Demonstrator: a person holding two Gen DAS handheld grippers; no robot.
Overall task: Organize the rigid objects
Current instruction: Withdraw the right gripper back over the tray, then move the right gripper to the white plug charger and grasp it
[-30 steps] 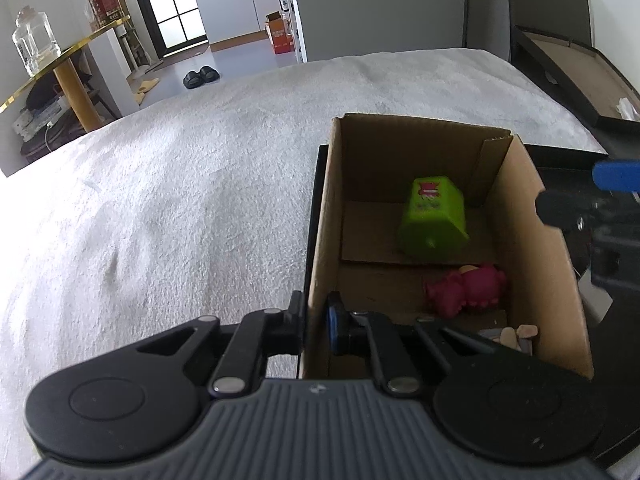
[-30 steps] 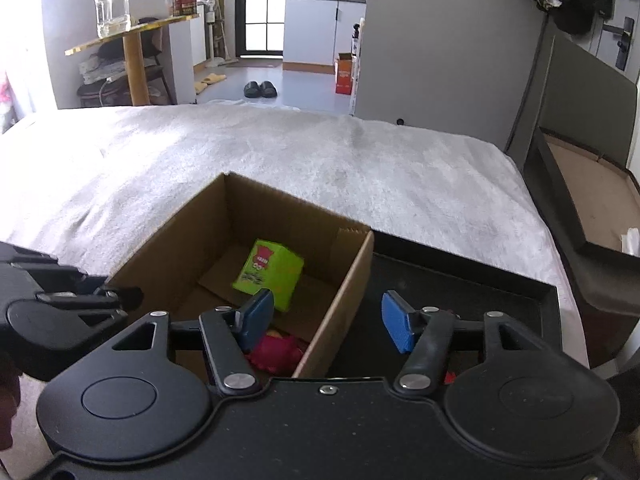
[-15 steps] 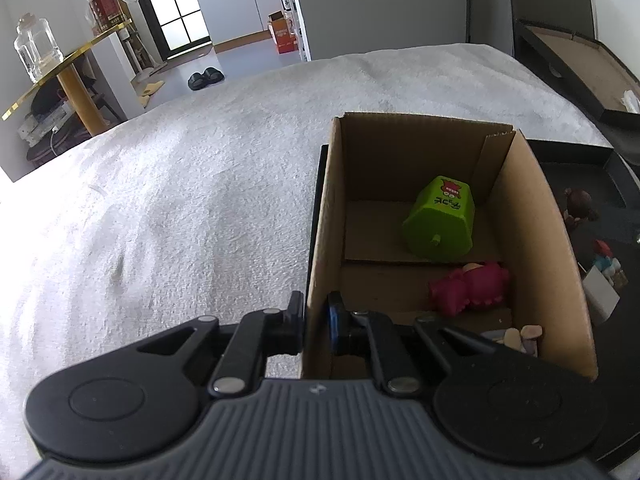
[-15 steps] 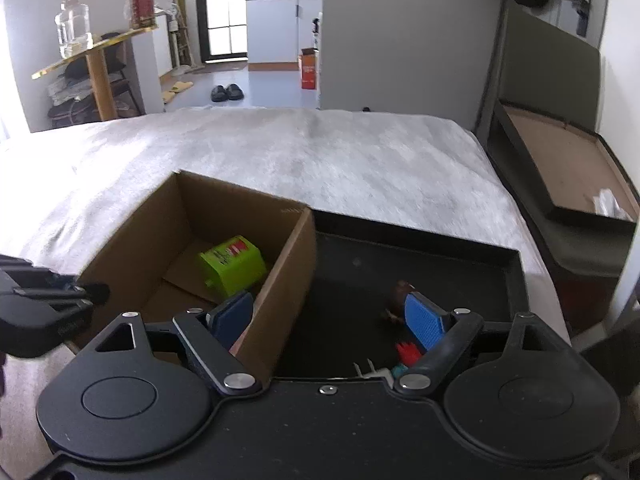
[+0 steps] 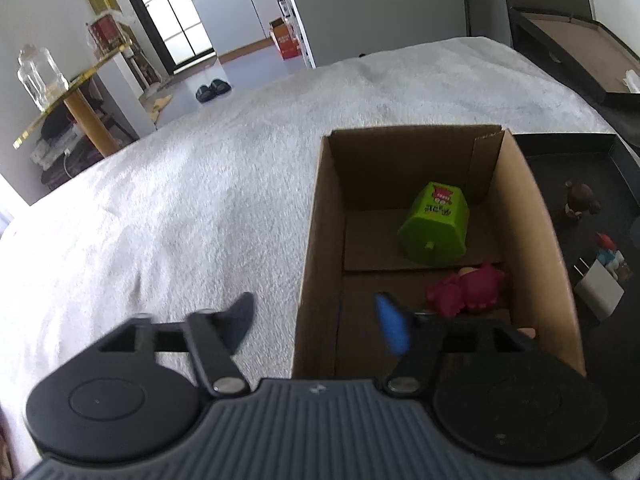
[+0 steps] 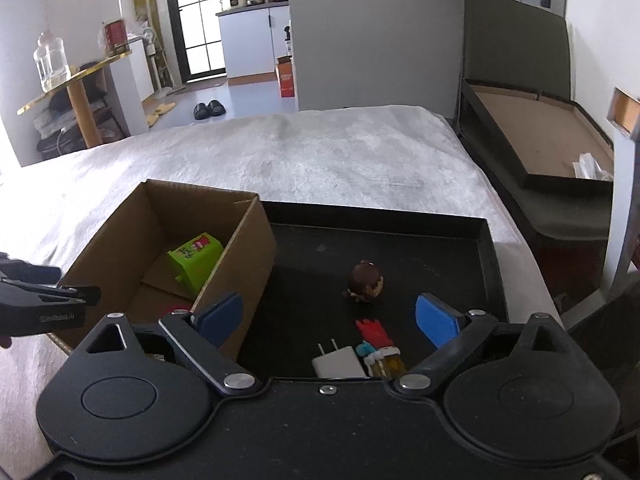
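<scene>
Surveying from largest down: bed (image 6: pixel 280 152) with a pale fuzzy cover carries everything. On it sits a black tray (image 6: pixel 490 240), and at the tray's left end a cardboard box (image 6: pixel 240 248), open-topped.

Box contents: green cube toy (image 5: pixel 436 224) toward the far wall, pink figure (image 5: pixel 468 288) nearer, against the right wall. Both read as already sorted.

Tray floor, right of the box: brown round figurine (image 6: pixel 366 280) farthest, red-and-blue small toy (image 6: pixel 376 338) nearer, white plug charger (image 6: pixel 340 362) nearest, touching or just beside the small toy.

Left tongs (image 5: pixel 316 320) have just been opening; they stand apart, straddling the box's near-left wall without pressing it, nothing held. Right tongs (image 6: pixel 328 314) have also just been opening; wide apart, empty, above the tray items.

Step in hand, as judged: right tongs pick the next tray item for the box. The brown figurine stands clear of its neighbours, so it looks the cleaner grab. Doing it well means coming down with one pad on each side of the rounded head and closing low on its widest part so it cannot squirt out. The charger and small toy crowd each other; a pad could nudge one while taking the other. With the left tongs loose, the box is unsteadied, so keep the lift clear of its right wall.
</scene>
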